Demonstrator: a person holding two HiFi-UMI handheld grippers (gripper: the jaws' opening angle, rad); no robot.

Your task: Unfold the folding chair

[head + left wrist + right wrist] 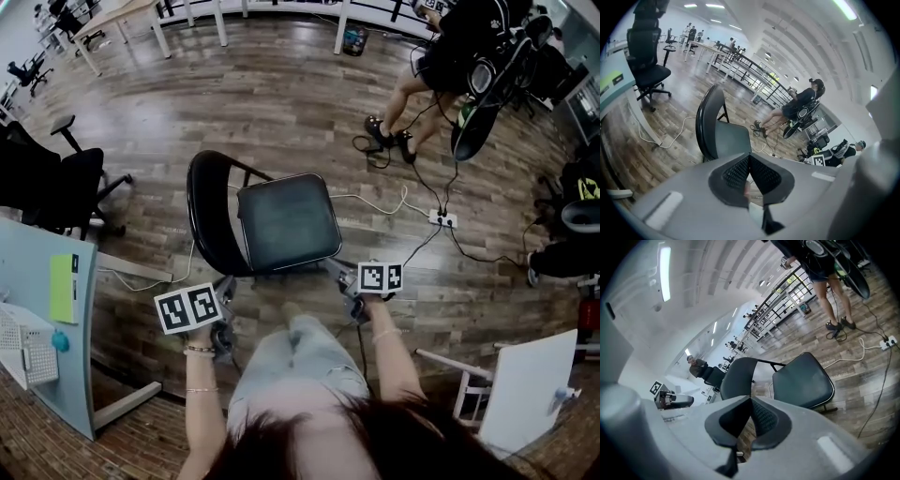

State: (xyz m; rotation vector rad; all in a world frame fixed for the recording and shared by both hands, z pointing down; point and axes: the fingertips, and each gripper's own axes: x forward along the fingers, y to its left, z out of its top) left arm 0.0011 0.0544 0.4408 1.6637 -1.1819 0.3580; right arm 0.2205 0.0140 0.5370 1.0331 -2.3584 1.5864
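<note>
Grey-bodied, the left tool has its jaws pressed together on nothing. The folding chair stands opened on the wooden floor ahead of it and to its right, clear of its tips. The right tool is likewise clamped shut and empty, with the chair's dark seat ahead and to its left.
</note>
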